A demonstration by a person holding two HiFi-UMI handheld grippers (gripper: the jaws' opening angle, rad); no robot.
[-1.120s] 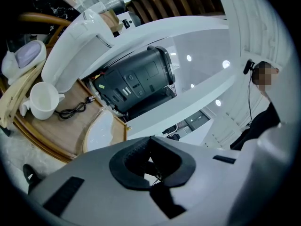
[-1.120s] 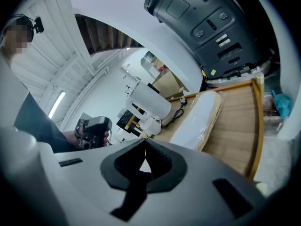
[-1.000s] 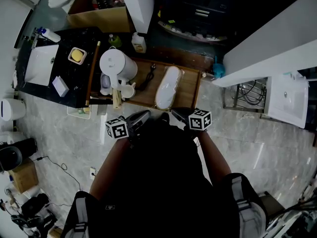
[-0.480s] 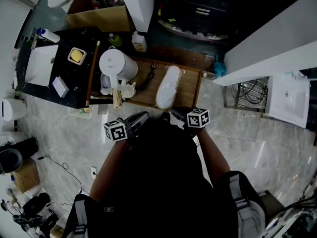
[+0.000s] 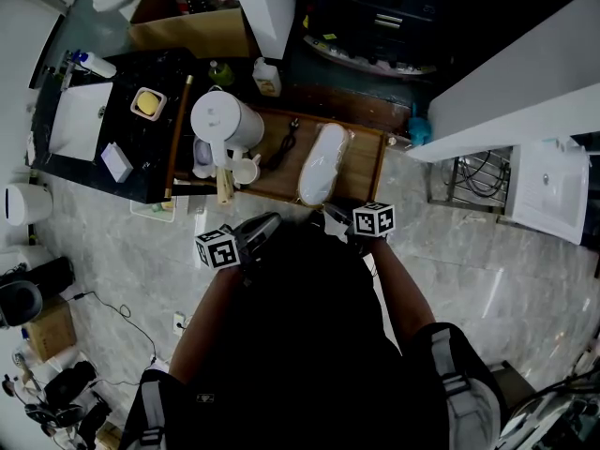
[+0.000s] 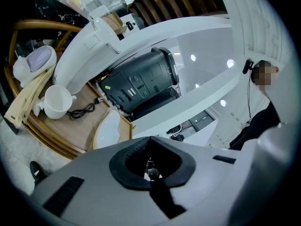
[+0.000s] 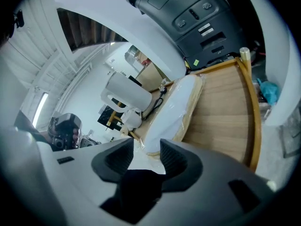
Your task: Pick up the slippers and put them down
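The slippers (image 5: 321,162) are a white pair in clear wrap, lying lengthwise on a wooden tray (image 5: 364,172). In the right gripper view the pack (image 7: 175,106) runs away from me, and its near wrapped end reaches into the gap of my right gripper (image 7: 146,147). That gripper's jaws have just been opening and stand open, with no pad pressing on the wrap. From above, the right gripper (image 5: 330,216) sits at the tray's near edge. My left gripper (image 5: 267,223) hovers beside it, left of the pack (image 6: 109,131). The left gripper (image 6: 149,140) has its pads meeting at the tip, with nothing between them.
A white kettle (image 5: 220,120), a white mug (image 5: 242,170) and a black cable (image 5: 281,143) fill the tray's left half. A black appliance (image 6: 141,81) stands behind the tray under a white counter. The tray has a raised wooden rim (image 7: 249,102). Grey marble floor (image 5: 469,261) lies around it.
The right gripper's marker cube has edged slightly toward the tray and looks a touch smaller. The slipper pack and the left gripper keep their places.
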